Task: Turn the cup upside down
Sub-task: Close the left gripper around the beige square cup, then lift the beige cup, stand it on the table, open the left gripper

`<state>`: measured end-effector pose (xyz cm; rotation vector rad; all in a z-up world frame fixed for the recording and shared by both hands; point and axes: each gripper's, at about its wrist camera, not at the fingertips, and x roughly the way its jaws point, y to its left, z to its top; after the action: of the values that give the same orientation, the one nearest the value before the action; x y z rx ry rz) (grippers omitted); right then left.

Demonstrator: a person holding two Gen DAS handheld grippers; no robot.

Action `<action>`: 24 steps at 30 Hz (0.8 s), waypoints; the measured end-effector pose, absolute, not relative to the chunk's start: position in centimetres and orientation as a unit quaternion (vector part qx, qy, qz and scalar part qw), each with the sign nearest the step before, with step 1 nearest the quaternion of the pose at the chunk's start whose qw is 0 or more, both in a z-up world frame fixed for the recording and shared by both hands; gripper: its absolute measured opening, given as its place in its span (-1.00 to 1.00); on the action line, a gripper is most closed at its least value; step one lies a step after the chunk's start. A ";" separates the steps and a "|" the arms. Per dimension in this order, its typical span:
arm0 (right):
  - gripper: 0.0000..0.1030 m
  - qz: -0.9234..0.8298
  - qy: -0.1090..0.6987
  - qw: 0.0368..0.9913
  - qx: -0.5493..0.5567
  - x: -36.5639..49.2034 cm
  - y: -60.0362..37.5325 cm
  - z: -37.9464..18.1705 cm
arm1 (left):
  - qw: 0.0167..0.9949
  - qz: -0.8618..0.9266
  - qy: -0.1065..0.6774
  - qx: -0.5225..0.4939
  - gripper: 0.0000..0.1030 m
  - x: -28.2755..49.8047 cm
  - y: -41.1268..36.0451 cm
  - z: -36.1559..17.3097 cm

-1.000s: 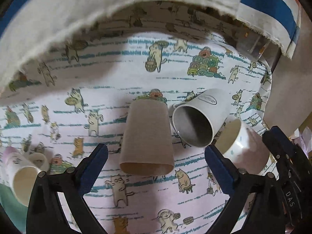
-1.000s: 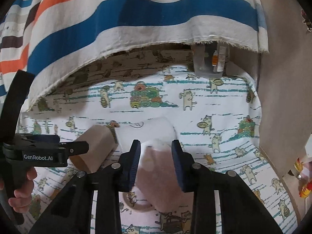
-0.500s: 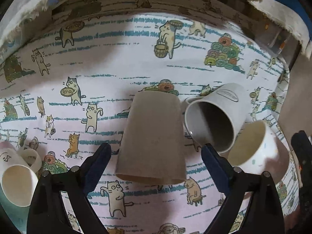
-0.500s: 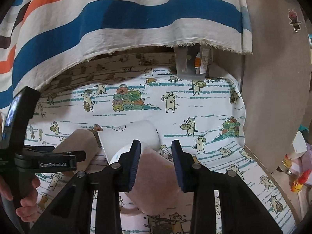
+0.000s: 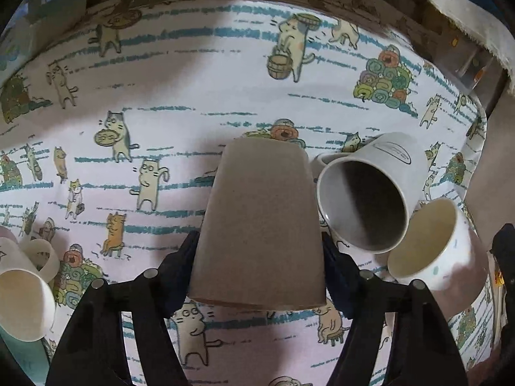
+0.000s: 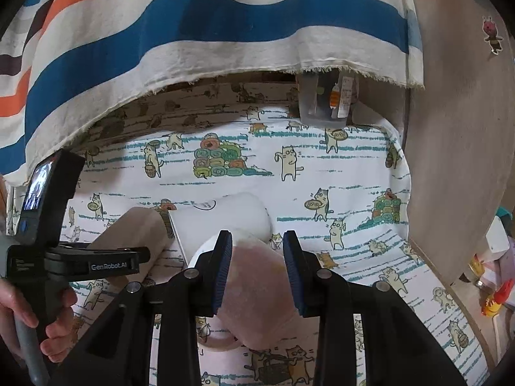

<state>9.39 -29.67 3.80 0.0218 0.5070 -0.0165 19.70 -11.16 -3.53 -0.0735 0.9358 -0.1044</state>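
Note:
A brown paper cup [image 5: 257, 225] lies on its side on the cat-print tablecloth [image 5: 193, 64], mouth toward the camera. My left gripper [image 5: 259, 257] has its pads pressed on both sides of the cup near the mouth. The cup also shows in the right wrist view [image 6: 132, 234], with the left gripper [image 6: 80, 263] on it. My right gripper [image 6: 257, 270] is shut on a pink speckled mug [image 6: 257, 286], which also shows in the left wrist view [image 5: 434, 244], lying on its side.
A white mug [image 5: 370, 199] lies on its side between the brown cup and the pink mug. More white cups [image 5: 22, 296] lie at the far left. A striped cloth [image 6: 193, 32] hangs over the table's back. A wooden panel [image 6: 457, 160] stands at the right.
My left gripper has moved forward around the brown cup and closed on it. The right gripper has stayed shut on the pink mug, shifting only slightly.

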 end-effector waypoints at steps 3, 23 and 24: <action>-0.33 -0.009 0.256 0.967 0.013 9.5 -29.7 3.7 | 0.898 -0.046 0.437 -0.031 0.33 19.1 -10.9 -3.1; -0.33 -0.001 0.248 0.968 0.021 8.4 -29.2 4.4 | 0.943 -0.066 0.326 -0.007 0.31 12.0 -10.5 2.8; -0.33 -0.001 0.248 0.969 0.020 8.4 -29.2 4.3 | 0.946 -0.066 0.317 0.000 0.31 11.2 -10.5 3.0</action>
<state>8.36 -29.19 4.35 0.0400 0.5010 -0.0012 11.22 -10.46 3.01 0.0005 0.6454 -0.1338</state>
